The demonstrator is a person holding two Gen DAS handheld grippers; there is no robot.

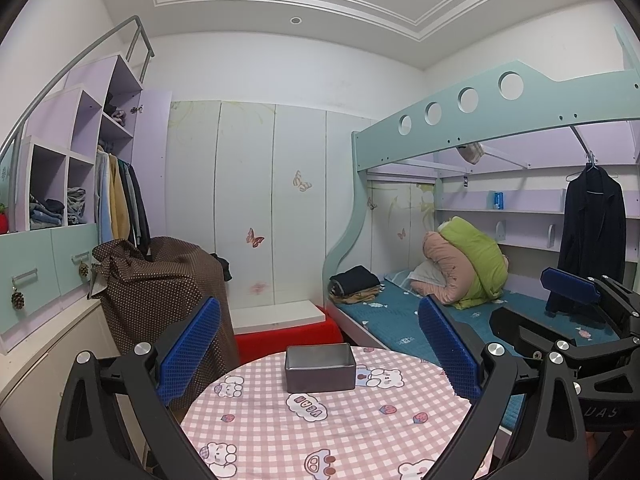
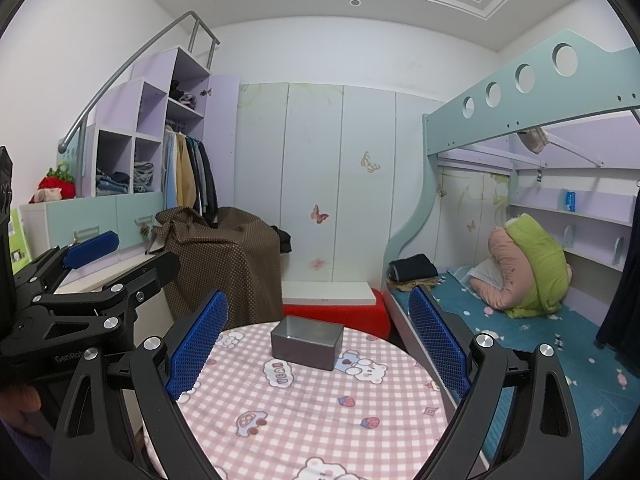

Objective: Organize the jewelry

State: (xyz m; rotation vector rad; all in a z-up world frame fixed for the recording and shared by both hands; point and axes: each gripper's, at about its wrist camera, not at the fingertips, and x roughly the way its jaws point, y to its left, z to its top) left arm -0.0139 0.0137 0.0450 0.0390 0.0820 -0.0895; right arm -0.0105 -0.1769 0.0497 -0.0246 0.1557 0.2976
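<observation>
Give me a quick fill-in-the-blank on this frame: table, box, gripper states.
1. The grey box sits on a round table covered with a pink ____ cloth.
2. Both the left gripper and the right gripper are ____.
3. The box has no ____ on it.

Missing words: checked; open; lid

Bright, even indoor light from recessed ceiling lamps (image 1: pixel 295 20). Soft shadows, no glare. Strong fisheye bending, dark corners at edges. Centre sharp; nearest gripper parts slightly soft.
</observation>
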